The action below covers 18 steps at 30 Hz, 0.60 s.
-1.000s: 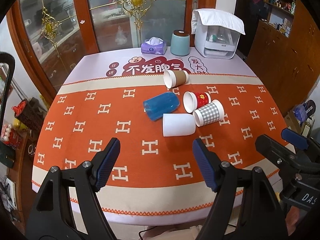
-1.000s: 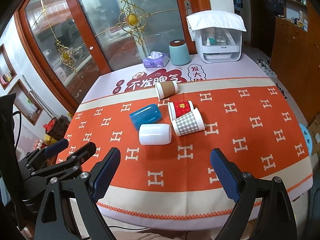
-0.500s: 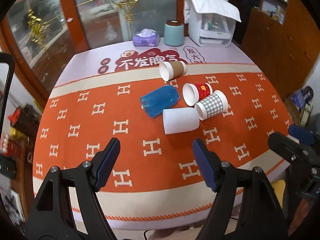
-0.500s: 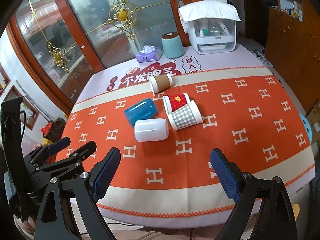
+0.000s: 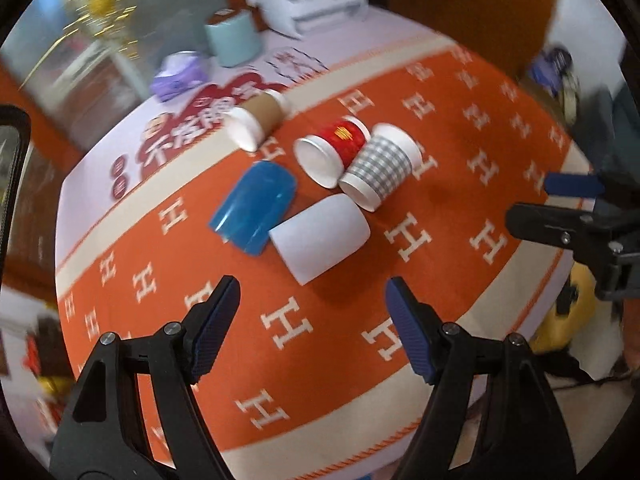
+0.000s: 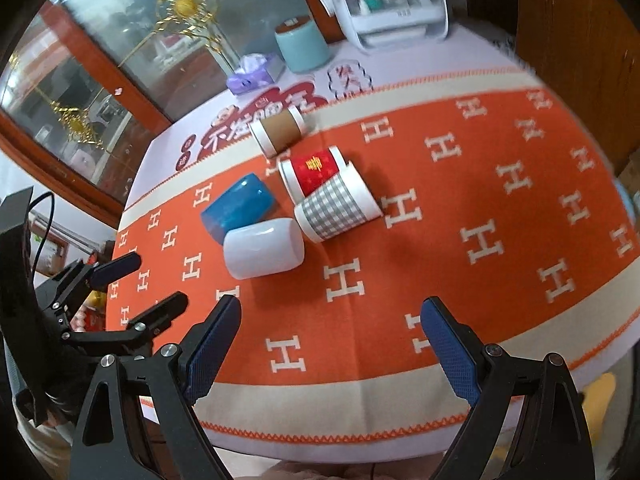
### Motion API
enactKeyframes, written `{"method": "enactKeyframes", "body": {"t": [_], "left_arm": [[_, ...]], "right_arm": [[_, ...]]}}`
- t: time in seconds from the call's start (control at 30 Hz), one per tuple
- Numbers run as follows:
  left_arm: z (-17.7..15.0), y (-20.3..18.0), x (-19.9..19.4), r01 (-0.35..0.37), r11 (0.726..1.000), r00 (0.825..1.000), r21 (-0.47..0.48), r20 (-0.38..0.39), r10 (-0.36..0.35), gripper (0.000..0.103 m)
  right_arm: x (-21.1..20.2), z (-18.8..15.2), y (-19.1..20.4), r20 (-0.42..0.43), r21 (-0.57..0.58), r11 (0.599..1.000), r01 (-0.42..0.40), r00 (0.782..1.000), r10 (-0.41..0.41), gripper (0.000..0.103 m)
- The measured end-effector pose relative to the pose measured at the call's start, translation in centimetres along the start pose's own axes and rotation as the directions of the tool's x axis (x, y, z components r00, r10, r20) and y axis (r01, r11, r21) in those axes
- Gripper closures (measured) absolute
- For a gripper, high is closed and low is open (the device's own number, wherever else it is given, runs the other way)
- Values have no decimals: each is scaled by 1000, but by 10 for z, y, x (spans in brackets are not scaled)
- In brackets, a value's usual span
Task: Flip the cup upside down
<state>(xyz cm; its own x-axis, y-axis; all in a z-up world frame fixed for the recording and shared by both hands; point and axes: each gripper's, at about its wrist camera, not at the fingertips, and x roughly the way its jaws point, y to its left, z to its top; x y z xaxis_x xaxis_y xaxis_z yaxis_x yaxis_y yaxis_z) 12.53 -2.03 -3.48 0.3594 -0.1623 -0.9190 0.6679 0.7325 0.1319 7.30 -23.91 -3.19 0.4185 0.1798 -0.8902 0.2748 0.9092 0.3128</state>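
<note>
Several cups lie on their sides mid-table: a white cup (image 5: 320,238) (image 6: 263,253), a blue cup (image 5: 254,208) (image 6: 239,207), a checked paper cup (image 5: 380,168) (image 6: 336,207), a red paper cup (image 5: 332,150) (image 6: 312,172) and a brown paper cup (image 5: 256,120) (image 6: 278,131). My left gripper (image 5: 312,320) is open and empty, just short of the white cup. My right gripper (image 6: 330,340) is open and empty, nearer the table's front edge. Each gripper shows in the other's view, the right one (image 5: 560,208) and the left one (image 6: 136,284).
An orange cloth with white H marks (image 6: 440,240) covers the table. At the back stand a teal canister (image 6: 302,42), a purple tissue pack (image 6: 252,74) and a white appliance (image 6: 388,4). A glass-door cabinet is behind, a wooden cabinet on the right.
Both grippers have moved forward over the table toward the cups and tilted; the cups look larger and closer. The cups have not moved. Both grippers stay open.
</note>
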Motion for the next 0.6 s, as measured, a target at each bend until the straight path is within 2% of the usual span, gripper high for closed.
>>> {"method": "enactKeyframes", "body": {"t": [0.13,0.23,0.47,0.6], "left_arm": [[27,-16,45,-12,992,996,122,-82,22,30],[43,-27,82,-50,977,987,209,-136,80,30],[49,-46,141,-74,929,968,364,-199,155,30],[48,-52,161,-58,912,962,407,-222,160,32]], "right_arm": [[42,12,-19,-43,55,998,-8,999,10,11],[68,17,-30,-71,87,996,-24,997,30,11],[112,22,-59,-128,130,991,-41,990,58,11],[126,20,-73,-157,162,986,-41,985,67,11]]}}
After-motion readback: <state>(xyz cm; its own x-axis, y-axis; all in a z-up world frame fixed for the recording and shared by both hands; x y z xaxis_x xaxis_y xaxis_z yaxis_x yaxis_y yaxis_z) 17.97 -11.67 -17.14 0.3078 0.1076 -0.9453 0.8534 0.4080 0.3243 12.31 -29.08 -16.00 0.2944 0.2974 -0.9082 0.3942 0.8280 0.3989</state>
